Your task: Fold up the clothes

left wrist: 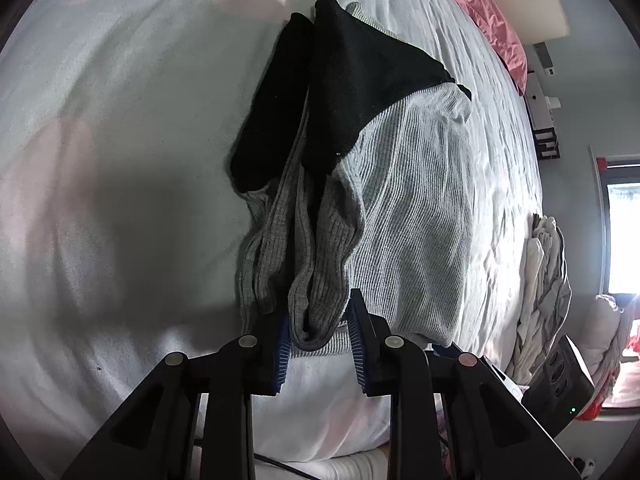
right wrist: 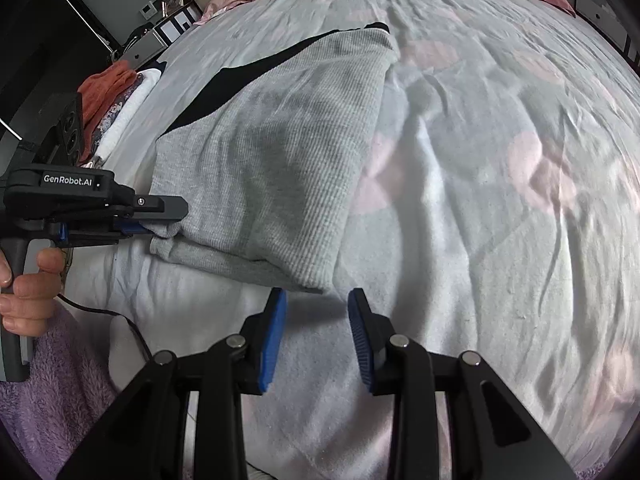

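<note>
On the bed, the left tongs pinch the grey garment's bunched hem; the right tongs gape empty (near its corner). Lift evenly, keeping layers aligned.

Daylight glare from window; soft shadows, motion-blurred bedsheet, fisheye-warped edges.
</note>
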Tool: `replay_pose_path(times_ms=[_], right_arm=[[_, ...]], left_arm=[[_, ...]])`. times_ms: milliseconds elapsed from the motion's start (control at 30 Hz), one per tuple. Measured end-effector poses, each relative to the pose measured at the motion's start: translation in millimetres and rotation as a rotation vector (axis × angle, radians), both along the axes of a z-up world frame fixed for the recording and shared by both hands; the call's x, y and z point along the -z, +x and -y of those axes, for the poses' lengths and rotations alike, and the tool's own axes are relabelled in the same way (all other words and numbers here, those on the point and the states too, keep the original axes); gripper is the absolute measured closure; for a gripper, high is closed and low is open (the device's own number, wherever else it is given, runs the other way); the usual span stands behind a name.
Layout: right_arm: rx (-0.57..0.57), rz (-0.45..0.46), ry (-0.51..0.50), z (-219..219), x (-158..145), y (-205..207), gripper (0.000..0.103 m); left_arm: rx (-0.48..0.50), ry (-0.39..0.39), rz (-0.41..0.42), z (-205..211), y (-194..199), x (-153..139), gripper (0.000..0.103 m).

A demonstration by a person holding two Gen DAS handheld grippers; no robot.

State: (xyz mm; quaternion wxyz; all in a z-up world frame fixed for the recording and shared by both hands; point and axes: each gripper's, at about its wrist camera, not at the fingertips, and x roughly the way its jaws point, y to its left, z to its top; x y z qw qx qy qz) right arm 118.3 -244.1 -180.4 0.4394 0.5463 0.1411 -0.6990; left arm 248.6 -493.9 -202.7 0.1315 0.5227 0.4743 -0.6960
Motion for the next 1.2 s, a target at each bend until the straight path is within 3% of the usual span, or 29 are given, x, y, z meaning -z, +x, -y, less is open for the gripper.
replay_pose_path(times_ms=[133,233,367,533,833,933,1000,1067,1200], right_arm=[[0.021,0.018,-0.027,5,3,-4,0.072],[0.037,0.047,-0.05,8,6,-9,0.087],[0.063,0.021,-0.077,2,0,-9,0.096],[0.119,-0.012,-0.09,-10,-8,-13,0.098],[0.139,0.044,-0.018,-10,9,-21,0.098],[0.152,0.086,-0.008,-11,14,-24,0.098],[0.154,0.104,0.002,-13,15,-24,0.098],[0.154,0.115,0.02,-17,13,-23,0.096],[0.163,0.123,0.019,-26,3,-20,0.091]], left_arm=[[-0.004,-0.001,-0.006,2,4,-2,0.093],[0.001,-0.016,-0.053,0,8,-15,0.095],[0.001,-0.043,-0.144,-2,19,-39,0.096],[0.007,-0.033,-0.059,1,21,-28,0.096],[0.022,-0.022,0.09,5,16,-5,0.096],[-0.015,0.019,0.085,12,19,-1,0.093],[-0.027,0.021,0.079,14,24,-5,0.086],[-0.029,-0.01,0.095,14,29,-12,0.058],[-0.054,-0.065,0.034,17,36,-33,0.056]])
